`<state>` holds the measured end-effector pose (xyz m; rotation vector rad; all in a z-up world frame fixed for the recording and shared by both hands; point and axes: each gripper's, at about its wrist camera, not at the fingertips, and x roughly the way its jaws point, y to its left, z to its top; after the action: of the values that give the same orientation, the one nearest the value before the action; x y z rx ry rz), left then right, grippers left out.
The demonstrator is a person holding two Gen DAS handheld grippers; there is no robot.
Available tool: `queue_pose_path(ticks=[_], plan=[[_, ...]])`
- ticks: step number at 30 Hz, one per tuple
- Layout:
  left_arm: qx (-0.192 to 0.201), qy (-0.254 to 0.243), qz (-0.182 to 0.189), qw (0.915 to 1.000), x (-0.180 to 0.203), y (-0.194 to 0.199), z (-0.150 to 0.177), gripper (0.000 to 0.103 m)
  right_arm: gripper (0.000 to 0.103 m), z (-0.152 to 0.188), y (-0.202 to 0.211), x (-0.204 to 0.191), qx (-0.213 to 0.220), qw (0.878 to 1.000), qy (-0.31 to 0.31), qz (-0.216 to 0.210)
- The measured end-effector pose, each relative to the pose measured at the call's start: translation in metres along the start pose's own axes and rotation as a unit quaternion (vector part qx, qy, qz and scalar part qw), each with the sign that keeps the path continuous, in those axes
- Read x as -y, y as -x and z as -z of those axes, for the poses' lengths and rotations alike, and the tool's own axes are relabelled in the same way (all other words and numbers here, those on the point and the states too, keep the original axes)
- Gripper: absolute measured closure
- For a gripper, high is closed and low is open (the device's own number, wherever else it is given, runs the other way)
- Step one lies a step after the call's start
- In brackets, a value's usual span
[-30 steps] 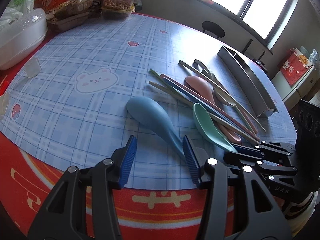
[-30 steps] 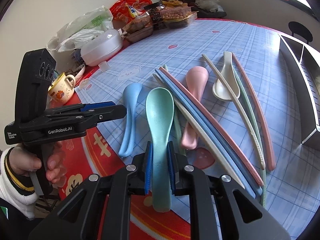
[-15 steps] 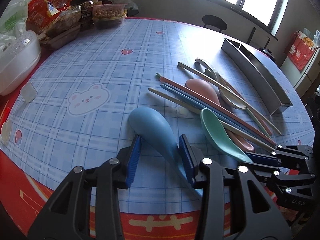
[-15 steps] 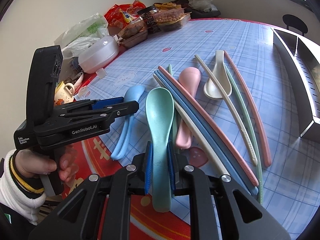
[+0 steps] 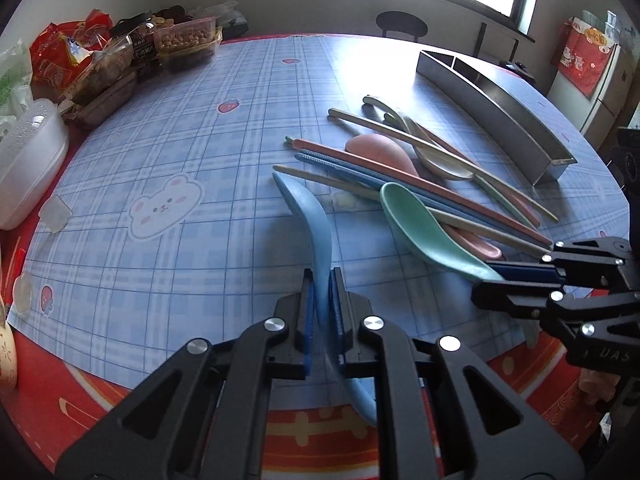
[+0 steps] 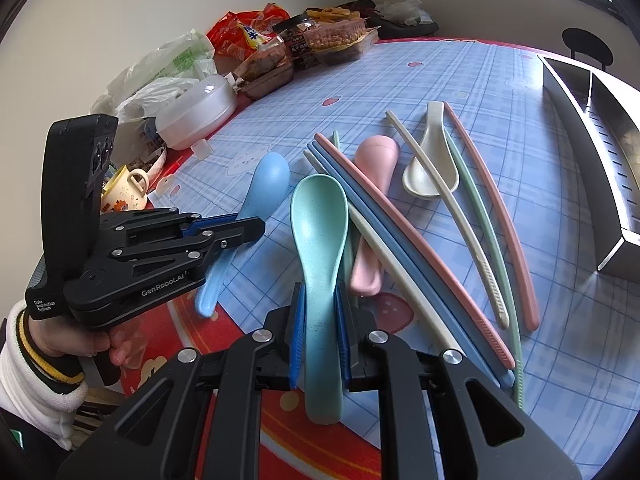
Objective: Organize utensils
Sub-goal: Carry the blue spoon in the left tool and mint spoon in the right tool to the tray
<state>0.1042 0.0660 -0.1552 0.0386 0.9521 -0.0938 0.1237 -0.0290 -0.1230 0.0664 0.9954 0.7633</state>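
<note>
Checked desk (image 5: 240, 92), metal tray (image 5: 500, 100) at far side: left gripper (image 5: 321, 312) fingers pinch blue spoon (image 5: 316, 232) handle, right gripper (image 6: 320, 332) fingers pinch green spoon (image 6: 318, 232) handle; best lift both level, clearing chopsticks (image 6: 408, 240) before the tray.

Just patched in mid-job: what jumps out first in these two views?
Both grippers hold spoons: the left gripper is shut on the blue spoon, the right gripper on the green spoon. Beyond them lies a heap of pastel chopsticks and spoons, with the steel utensil tray at the table's far right.
</note>
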Motion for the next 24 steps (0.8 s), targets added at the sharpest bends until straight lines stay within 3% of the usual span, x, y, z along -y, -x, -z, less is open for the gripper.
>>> queue_pose_path(ticks=[11, 24], plan=[[0.045, 0.044, 0.032, 0.9975, -0.018, 0.015, 0.021, 0.092, 0.088, -0.002, -0.001, -0.004, 0.003, 1.000, 0.007, 0.003], [0.081, 0.059, 0.035, 0.9944, -0.024, 0.028, 0.025, 0.092, 0.088, 0.001, 0.008, -0.007, 0.032, 0.999, 0.019, 0.002]])
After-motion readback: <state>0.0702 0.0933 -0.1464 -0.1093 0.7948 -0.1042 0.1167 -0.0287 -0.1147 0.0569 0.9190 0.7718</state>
